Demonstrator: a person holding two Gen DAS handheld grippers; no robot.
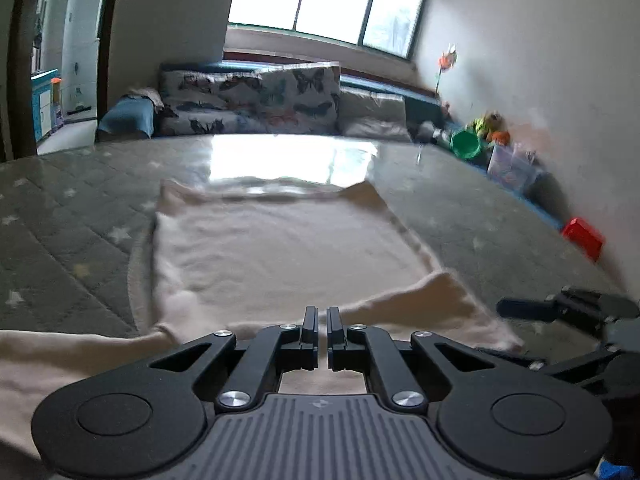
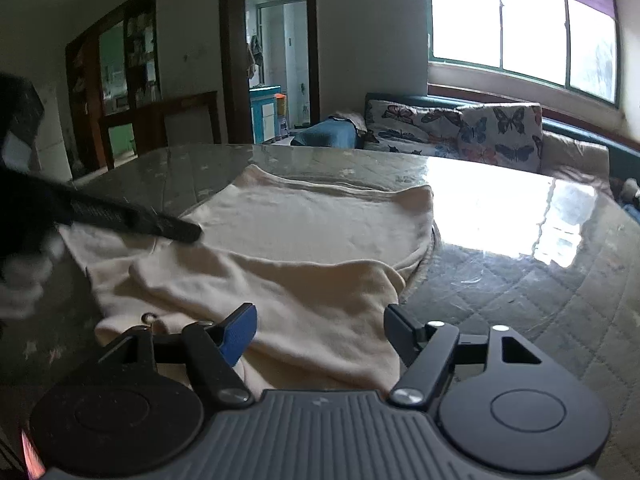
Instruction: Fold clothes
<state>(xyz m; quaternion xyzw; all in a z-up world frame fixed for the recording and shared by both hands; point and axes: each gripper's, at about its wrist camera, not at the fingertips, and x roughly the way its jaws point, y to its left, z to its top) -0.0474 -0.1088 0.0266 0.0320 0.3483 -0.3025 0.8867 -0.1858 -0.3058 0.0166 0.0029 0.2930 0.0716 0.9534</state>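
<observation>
Holding my left tongs (image 1: 323, 326) pinched nearly shut at the near hem of the cream garment (image 1: 280, 248), I cannot tell whether cloth is caught between the pads or they merely sit over it; I judge this is where a fold would be lifted from. The garment lies spread flat on the quilted, star-patterned bed (image 1: 72, 216), its far edge toward the butterfly cushions (image 1: 256, 100). My right tongs (image 2: 320, 332) hang wide apart over the rumpled near corner, gripping nothing, probably lined up to take that side. Off to the right sit a green bowl (image 1: 466, 144), a clear box (image 1: 510, 166) and a red block (image 1: 582, 236), well apart from the cloth; only the bunched sleeve looks likely to foul the fold
</observation>
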